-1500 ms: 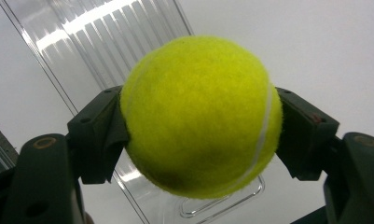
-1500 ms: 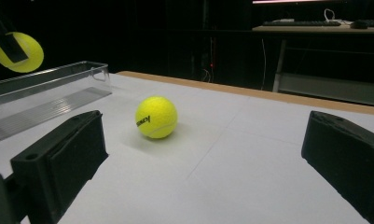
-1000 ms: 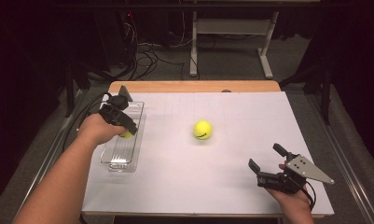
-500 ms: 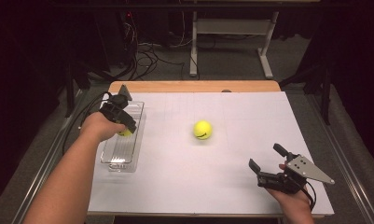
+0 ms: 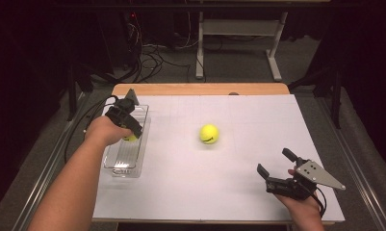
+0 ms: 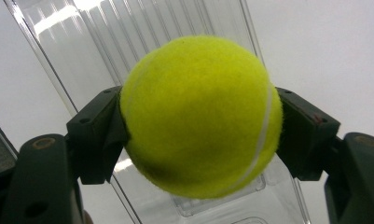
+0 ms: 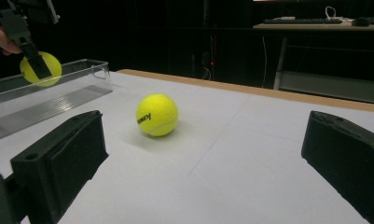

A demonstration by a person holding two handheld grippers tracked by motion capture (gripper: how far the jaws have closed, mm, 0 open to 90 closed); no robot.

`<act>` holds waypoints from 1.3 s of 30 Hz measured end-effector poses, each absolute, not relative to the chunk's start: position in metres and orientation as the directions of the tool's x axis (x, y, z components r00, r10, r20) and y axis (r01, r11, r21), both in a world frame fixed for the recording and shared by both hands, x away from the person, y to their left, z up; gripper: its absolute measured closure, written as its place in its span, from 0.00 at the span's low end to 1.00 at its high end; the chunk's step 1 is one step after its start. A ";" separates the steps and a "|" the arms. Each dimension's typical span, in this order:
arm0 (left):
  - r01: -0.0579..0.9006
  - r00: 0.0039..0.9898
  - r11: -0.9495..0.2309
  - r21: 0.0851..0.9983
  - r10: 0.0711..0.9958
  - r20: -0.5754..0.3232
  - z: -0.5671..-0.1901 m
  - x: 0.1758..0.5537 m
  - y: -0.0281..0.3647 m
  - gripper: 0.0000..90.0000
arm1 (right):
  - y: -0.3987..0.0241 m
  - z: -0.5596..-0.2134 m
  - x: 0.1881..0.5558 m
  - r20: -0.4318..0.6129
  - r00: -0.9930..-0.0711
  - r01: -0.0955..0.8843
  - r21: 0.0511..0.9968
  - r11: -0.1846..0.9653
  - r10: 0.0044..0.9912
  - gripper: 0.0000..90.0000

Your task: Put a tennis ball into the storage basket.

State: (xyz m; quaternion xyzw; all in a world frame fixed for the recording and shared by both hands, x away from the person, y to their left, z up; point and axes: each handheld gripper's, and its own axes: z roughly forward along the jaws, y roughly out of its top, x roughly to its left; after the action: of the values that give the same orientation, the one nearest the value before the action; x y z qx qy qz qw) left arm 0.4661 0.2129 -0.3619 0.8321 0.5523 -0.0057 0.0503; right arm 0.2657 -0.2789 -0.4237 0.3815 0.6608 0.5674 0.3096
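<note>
My left gripper [image 5: 130,135] is shut on a yellow tennis ball [image 5: 129,138] and holds it just above a clear plastic tray [image 5: 118,166] at the table's left side. In the left gripper view the ball [image 6: 198,116] is pressed between both black pads, with the ribbed tray [image 6: 82,37] below it. A second tennis ball [image 5: 209,134] lies loose on the white table near the middle. My right gripper [image 5: 275,161] rests near the front right, open, with nothing between its jaws. In the right gripper view the loose ball [image 7: 157,114] lies ahead, and the held ball [image 7: 51,63] hangs over the tray [image 7: 45,109].
The white table top [image 5: 258,120] has a wooden strip along its far edge [image 5: 200,89]. Cables and a desk frame [image 5: 238,43] lie on the dark floor beyond. The left gripper's cable [image 5: 84,122] trails off the table's left side.
</note>
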 end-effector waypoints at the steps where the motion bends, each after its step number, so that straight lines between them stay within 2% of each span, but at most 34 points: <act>1: 0.919 0.391 -0.386 0.080 0.918 -0.066 -0.360 0.466 0.213 0.29 | -0.279 -0.424 0.266 0.023 -0.517 0.152 0.986 0.065 0.856 0.00; 11: 0.918 0.393 -0.387 0.090 0.917 -0.062 -0.356 0.466 0.214 0.28 | -0.279 -0.424 0.266 0.022 -0.518 0.151 0.986 0.066 0.855 0.00; 13: 0.918 0.393 -0.383 0.106 0.915 -0.089 -0.354 0.466 0.214 0.12 | -0.279 -0.424 0.266 0.023 -0.517 0.151 0.986 0.065 0.855 0.00; 14: 0.918 0.396 -0.388 0.084 0.912 -0.108 -0.355 0.466 0.213 0.02 | -0.280 -0.424 0.266 0.023 -0.517 0.151 0.986 0.066 0.855 0.00; 15: 0.917 0.396 -0.390 0.078 0.913 -0.097 -0.354 0.465 0.211 0.01 | -0.280 -0.424 0.266 0.022 -0.518 0.151 0.986 0.066 0.855 0.00; 19: 0.915 0.402 -0.398 0.067 0.913 -0.066 -0.355 0.462 0.207 0.01 | -0.279 -0.423 0.266 0.022 -0.517 0.150 0.986 0.066 0.855 0.00; 39: 0.914 0.406 -0.402 0.063 0.910 -0.087 -0.358 0.454 0.203 0.01 | -0.279 -0.423 0.266 0.015 -0.520 0.145 0.987 0.071 0.854 0.00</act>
State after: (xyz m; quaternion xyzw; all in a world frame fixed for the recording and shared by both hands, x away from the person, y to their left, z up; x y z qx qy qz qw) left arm 0.4540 0.2033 -0.3581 0.8369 0.5447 -0.0195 0.0501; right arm 0.2657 -0.2788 -0.4227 0.3774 0.6619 0.5675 0.3122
